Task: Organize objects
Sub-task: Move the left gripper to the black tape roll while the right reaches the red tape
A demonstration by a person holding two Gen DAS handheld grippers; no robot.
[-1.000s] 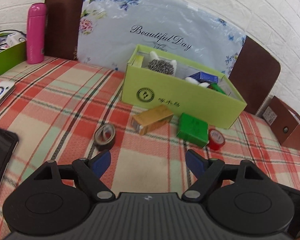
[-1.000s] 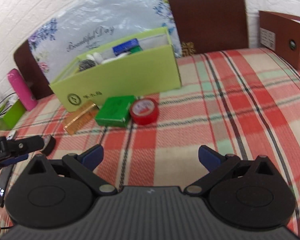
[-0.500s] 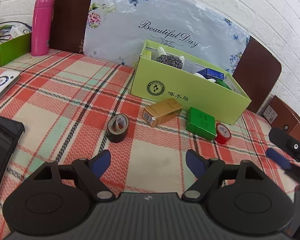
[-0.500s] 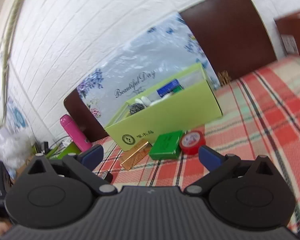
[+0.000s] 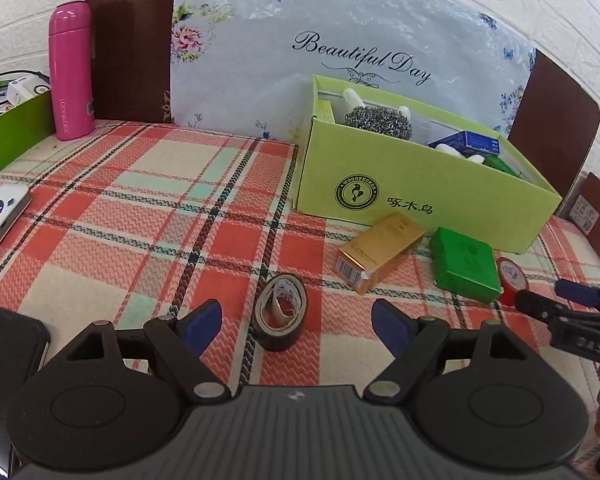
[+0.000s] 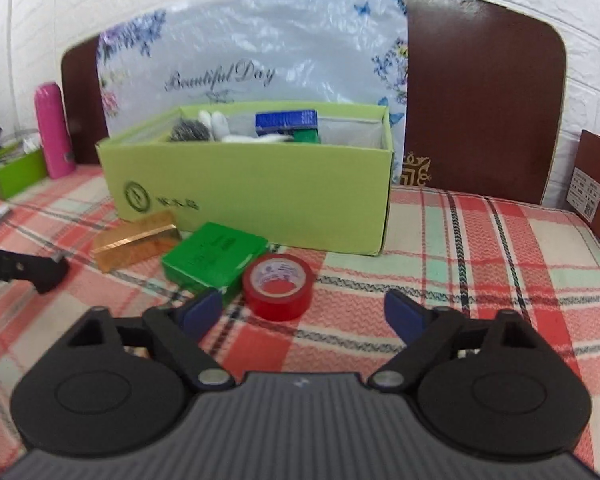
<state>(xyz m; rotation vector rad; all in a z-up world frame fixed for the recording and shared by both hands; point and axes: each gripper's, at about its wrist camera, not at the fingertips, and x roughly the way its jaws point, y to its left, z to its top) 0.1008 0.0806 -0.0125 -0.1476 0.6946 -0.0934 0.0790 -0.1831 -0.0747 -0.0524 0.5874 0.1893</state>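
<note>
Your left gripper [image 5: 296, 326] gapes around the black tape roll [image 5: 281, 312] before the green box [image 5: 420, 196], while your right gripper [image 6: 303, 314], also spread, faces the red tape roll [image 6: 278, 286].

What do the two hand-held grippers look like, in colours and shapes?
Both look alike. The left hand-held gripper and the right hand-held gripper have a ribbed dark grey body, two round black discs, black linkage arms with silver pivot pins, and blue pads on the fingertips. No cables show.
</note>
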